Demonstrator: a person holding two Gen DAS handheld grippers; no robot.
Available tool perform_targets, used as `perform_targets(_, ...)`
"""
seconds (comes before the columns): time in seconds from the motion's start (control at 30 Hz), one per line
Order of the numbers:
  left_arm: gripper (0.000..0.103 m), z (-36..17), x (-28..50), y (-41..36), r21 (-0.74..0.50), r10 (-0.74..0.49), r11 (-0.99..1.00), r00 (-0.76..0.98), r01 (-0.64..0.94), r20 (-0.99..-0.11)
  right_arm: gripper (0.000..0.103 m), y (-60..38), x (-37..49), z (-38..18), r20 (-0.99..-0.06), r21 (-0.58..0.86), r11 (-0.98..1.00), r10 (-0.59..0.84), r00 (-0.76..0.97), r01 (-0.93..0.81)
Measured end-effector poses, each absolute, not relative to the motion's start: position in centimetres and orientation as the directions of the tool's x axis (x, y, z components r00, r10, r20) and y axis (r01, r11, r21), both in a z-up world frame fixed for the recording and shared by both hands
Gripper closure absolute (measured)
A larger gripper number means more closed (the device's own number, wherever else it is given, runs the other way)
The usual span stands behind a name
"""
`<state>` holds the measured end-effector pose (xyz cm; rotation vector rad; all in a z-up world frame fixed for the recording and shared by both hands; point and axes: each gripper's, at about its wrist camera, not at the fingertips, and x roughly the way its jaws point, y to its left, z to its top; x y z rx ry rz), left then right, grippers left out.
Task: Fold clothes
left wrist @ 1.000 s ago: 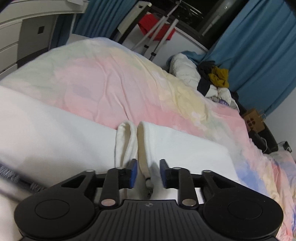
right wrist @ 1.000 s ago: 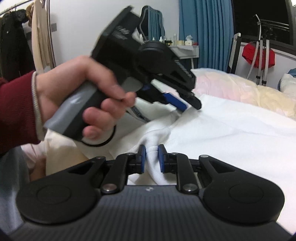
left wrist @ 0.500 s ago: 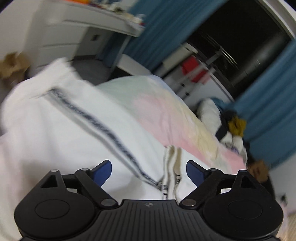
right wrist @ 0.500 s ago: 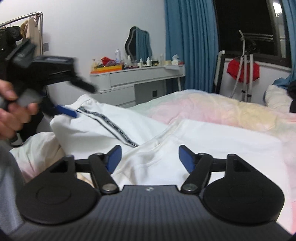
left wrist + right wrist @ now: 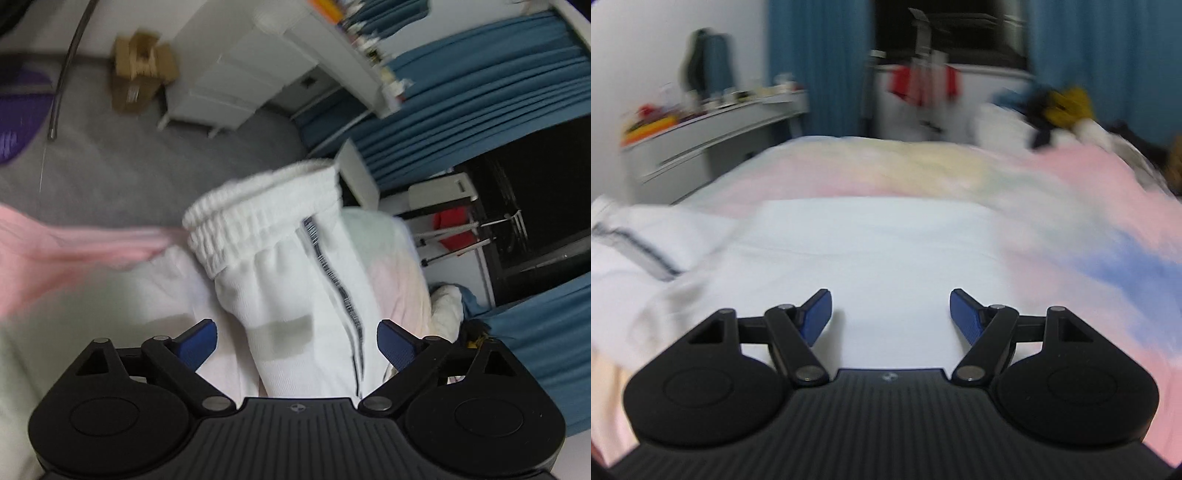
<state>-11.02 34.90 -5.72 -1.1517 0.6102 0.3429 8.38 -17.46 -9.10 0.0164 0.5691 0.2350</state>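
Over the white trousers (image 5: 295, 280), left tongs (image 5: 297, 341) and right tongs (image 5: 890, 315) gape wide (gripping nothing).

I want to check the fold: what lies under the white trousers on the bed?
The white trousers lie on the pastel bedcover, which shows around them. Whatever is directly beneath the cloth is covered. Both grippers, left and right, are open above them.

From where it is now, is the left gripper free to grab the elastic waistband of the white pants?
Probably yes. The left gripper is open above the white pants, and the waistband lies ahead with nothing covering it. The view is blurred, so its exact distance is unclear.
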Motion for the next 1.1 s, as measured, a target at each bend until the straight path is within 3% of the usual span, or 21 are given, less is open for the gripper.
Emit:
perform_targets(0.1, 0.016, -8.4, -9.4, 35.4, -0.792, -0.101, 0.299, 0.807, -0.532, -0.581, 0.03, -19.4, 8.4, -10.0, -0.556, 0.129, 0.981, 0.191, 0.809, -0.143)
perform_targets(0.23, 0.028, -8.0, -8.4, 34.9, -0.775, -0.017, 0.339, 0.82, -0.533, -0.572, 0.022, -18.4, 8.5, -11.4, -0.562, 0.092, 0.986, 0.166, 0.81, -0.138)
perform_targets(0.27, 0.051, -7.8, -8.1, 34.7, -0.771, 0.004, 0.348, 0.823, -0.534, -0.568, 0.02, -17.9, 8.5, -11.7, -0.562, 0.075, 0.987, 0.162, 0.811, -0.145)
perform_targets(0.3, 0.062, -7.7, -7.9, 34.6, -0.766, 0.025, 0.358, 0.825, -0.534, -0.564, 0.02, -17.7, 8.7, -11.7, -0.561, 0.069, 0.987, 0.159, 0.813, -0.146)
perform_targets(0.37, 0.068, -7.5, -7.4, 34.3, -0.755, 0.067, 0.377, 0.829, -0.536, -0.555, 0.019, -17.3, 9.0, -11.8, -0.557, 0.056, 0.987, 0.154, 0.816, -0.147)
perform_targets(0.4, 0.078, -7.4, -7.1, 34.2, -0.75, 0.087, 0.386, 0.831, -0.537, -0.55, 0.019, -17.1, 9.1, -11.8, -0.556, 0.05, 0.988, 0.151, 0.818, -0.148)
perform_targets(0.47, 0.084, -7.1, -6.6, 33.9, -0.739, 0.128, 0.404, 0.833, -0.539, -0.538, 0.019, -17.1, 9.4, -11.7, -0.553, 0.047, 0.988, 0.149, 0.819, -0.148)
perform_targets(0.53, 0.086, -6.9, -6.1, 33.6, -0.727, 0.169, 0.422, 0.835, -0.542, -0.524, 0.019, -17.3, 9.5, -11.5, -0.556, 0.059, 0.987, 0.155, 0.817, -0.147)
perform_targets(0.83, 0.087, 6.1, -1.0, 17.8, -0.501, 0.238, 0.785, 0.924, -0.364, -0.298, 0.022, -21.0, 9.6, -9.5, -0.534, 0.208, 0.976, 0.169, 0.829, -0.065)
perform_targets(1.0, 0.085, 8.7, 2.4, 4.3, -0.295, 0.137, 0.934, 0.964, -0.202, -0.227, 0.022, -24.8, 9.7, -7.9, -0.499, 0.315, 0.949, 0.153, 0.853, 0.014)
perform_targets(1.1, 0.081, 7.0, 3.6, -3.8, -0.164, 0.055, 0.982, 0.972, -0.094, -0.228, 0.022, -27.4, 9.7, -7.2, -0.476, 0.378, 0.925, 0.146, 0.867, 0.051)
